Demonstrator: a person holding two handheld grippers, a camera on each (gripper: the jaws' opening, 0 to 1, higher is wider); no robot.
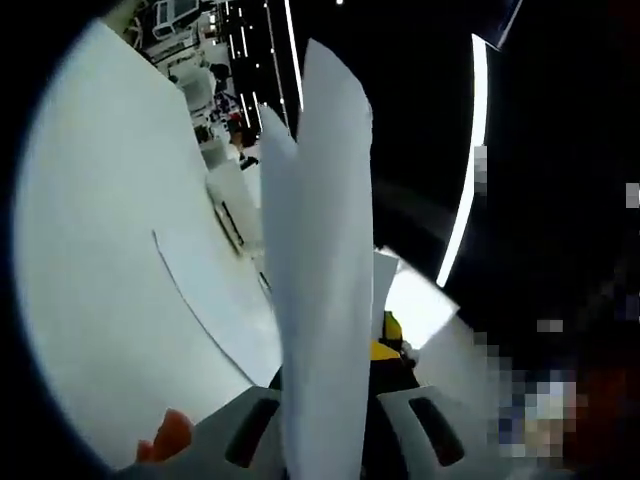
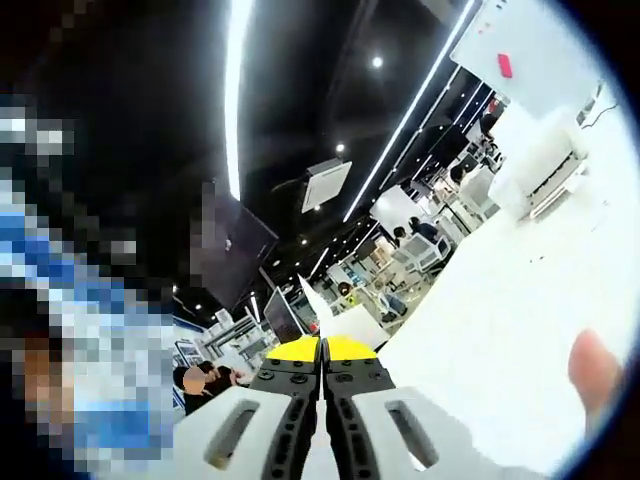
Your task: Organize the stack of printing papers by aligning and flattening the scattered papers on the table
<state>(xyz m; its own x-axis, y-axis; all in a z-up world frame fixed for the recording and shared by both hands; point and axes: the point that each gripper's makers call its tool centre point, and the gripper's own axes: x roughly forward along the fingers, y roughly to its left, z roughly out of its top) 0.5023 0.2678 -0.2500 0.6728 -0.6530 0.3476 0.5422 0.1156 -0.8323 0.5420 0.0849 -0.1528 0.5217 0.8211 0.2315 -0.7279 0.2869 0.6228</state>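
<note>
**Claws lift paper above the table**

The left claw [image 1: 325, 420] pinches a sheaf of white paper [image 1: 325, 250] between its grey jaws. The sheets rise on edge up the middle of the left gripper view, their top corners fanning a little apart. A fingertip [image 1: 168, 437] shows at the lower left, beside the jaw. Just past the paper, a yellow-tipped piece of the other claw [image 1: 388, 340] peeks out on the right. Behind, the white table [image 1: 90, 300] fills the left side, tilted steeply by the camera's roll, with another sheet [image 1: 225, 310] lying flat on it. Further off stands white equipment, and a dark ceiling with long strip lights.

In the right gripper view, the right claw [image 2: 322, 365] has its yellow-tipped jaws pressed together; a thin white edge runs between them, too slim to say for certain. A fingertip [image 2: 594, 368] shows at the right. Beyond the tips a paper corner [image 2: 318, 300] sticks up. The table [image 2: 520, 300] stretches right, toward a white machine [image 2: 545, 165].
</note>
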